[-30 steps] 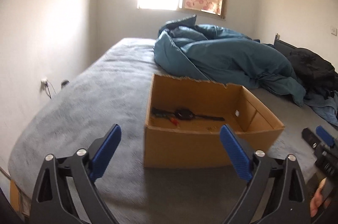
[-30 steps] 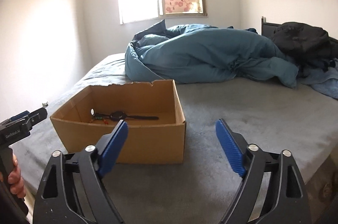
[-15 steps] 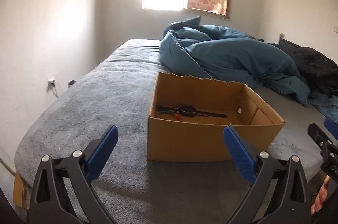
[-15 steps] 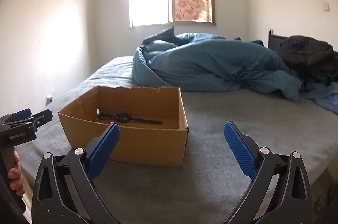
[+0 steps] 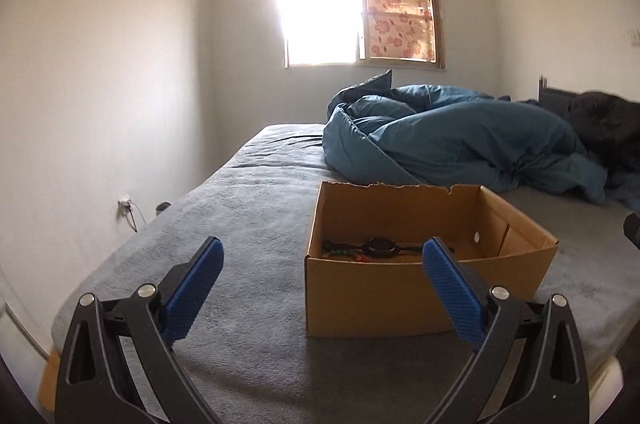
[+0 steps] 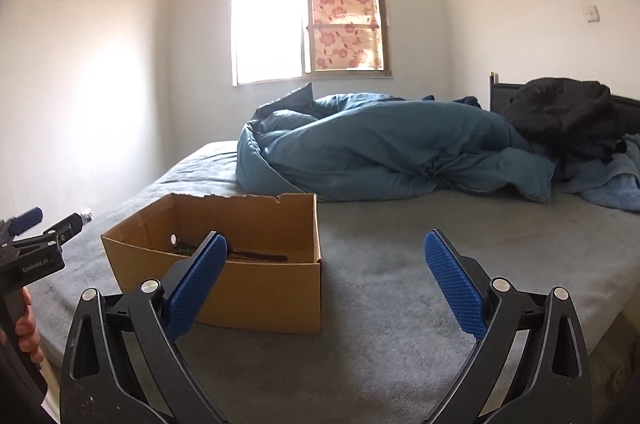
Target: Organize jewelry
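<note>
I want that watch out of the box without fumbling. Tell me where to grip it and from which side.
Grip the watch by its strap just beside the round case, coming straight down from above with the left gripper. It appears to lie flat on the floor of the cardboard box, whose walls block any sideways approach; jaws should straddle the strap's width.

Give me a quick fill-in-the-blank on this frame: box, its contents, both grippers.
1. The cardboard box sits on the grey ____.
2. The black watch lies ____ the box.
3. Left gripper and right gripper both have their jaws ____.
4. The crumpled duvet behind the box is ____ in colour.

Missing words: bed; inside; open; blue
</note>
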`<action>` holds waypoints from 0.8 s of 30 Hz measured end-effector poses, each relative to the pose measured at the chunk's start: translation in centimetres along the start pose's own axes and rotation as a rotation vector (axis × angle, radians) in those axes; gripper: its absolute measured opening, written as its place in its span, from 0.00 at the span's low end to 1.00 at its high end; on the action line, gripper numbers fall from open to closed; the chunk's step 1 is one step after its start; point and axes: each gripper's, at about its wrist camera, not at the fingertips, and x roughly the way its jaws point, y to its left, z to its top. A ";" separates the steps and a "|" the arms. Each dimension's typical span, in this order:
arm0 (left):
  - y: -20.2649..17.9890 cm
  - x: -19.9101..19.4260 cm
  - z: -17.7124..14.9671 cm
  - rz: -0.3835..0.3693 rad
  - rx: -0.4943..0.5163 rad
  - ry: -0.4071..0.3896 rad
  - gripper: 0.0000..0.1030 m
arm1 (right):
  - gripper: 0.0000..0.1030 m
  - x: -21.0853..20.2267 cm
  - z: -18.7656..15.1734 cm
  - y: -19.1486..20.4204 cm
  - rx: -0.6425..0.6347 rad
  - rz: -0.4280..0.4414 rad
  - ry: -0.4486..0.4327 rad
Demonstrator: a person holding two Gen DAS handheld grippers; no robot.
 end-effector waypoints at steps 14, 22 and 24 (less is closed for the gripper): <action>0.5 -0.5 -0.9 0.003 -0.048 -0.041 0.95 | 0.92 -0.4 -1.2 2.3 0.012 0.036 -0.067; -0.1 -0.5 -1.3 0.027 -0.044 -0.015 0.95 | 0.92 -0.9 -2.0 4.3 -0.009 0.033 -0.046; -0.2 -0.4 -1.4 0.030 -0.038 -0.007 0.95 | 0.92 -0.9 -1.9 4.5 -0.017 0.034 -0.043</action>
